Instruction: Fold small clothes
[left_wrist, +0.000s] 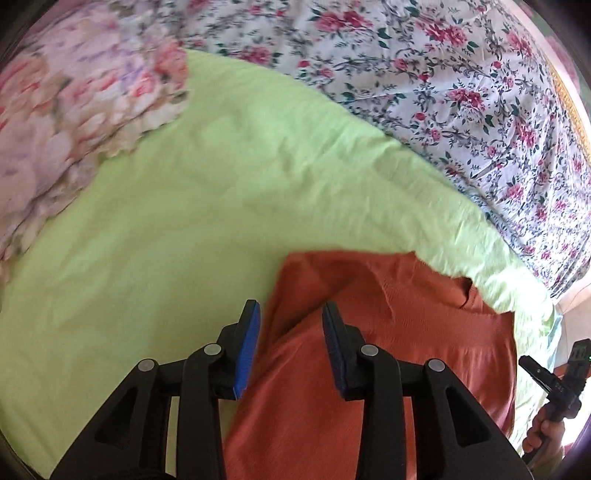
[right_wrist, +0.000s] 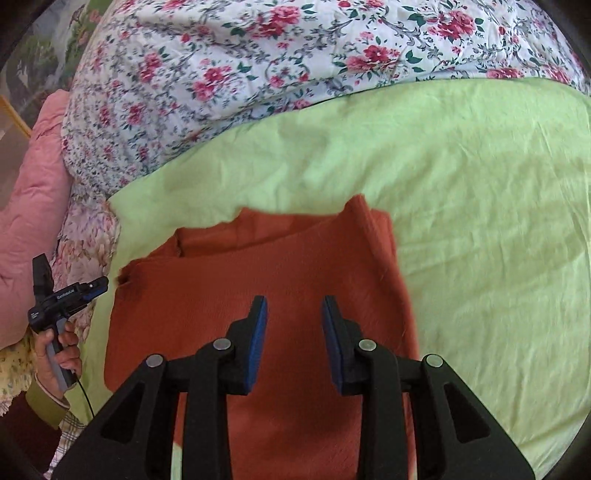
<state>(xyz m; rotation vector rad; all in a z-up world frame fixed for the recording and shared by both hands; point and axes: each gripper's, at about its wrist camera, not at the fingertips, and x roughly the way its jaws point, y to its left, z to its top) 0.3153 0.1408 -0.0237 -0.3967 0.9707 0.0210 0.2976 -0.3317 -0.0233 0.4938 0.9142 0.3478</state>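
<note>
I have both grippers hovering over the rust-orange garment (right_wrist: 258, 288), which lies on the lime-green sheet (right_wrist: 461, 206) already doubled over on itself, one layer's edge crossing it near the top. My left gripper (left_wrist: 290, 347) has its jaws parted with nothing between the blue pads (left_wrist: 245, 354); it sits over the cloth's left border, where orange meets green, so I judge it has let go of a fold there. My right gripper (right_wrist: 293, 339) is likewise released and empty, held above the middle of the garment, well placed to pick the next edge. In the right wrist view I see my left hand (right_wrist: 59, 350) gripping its handle off to the side, clear of the cloth. The green sheet is wrinkled and soft, spread over a bed; beyond it lies a white floral bedspread (right_wrist: 258, 62), with a pink quilt (right_wrist: 33, 192) at the side and a paler flowered fabric (left_wrist: 74, 110) bunched nearby
</note>
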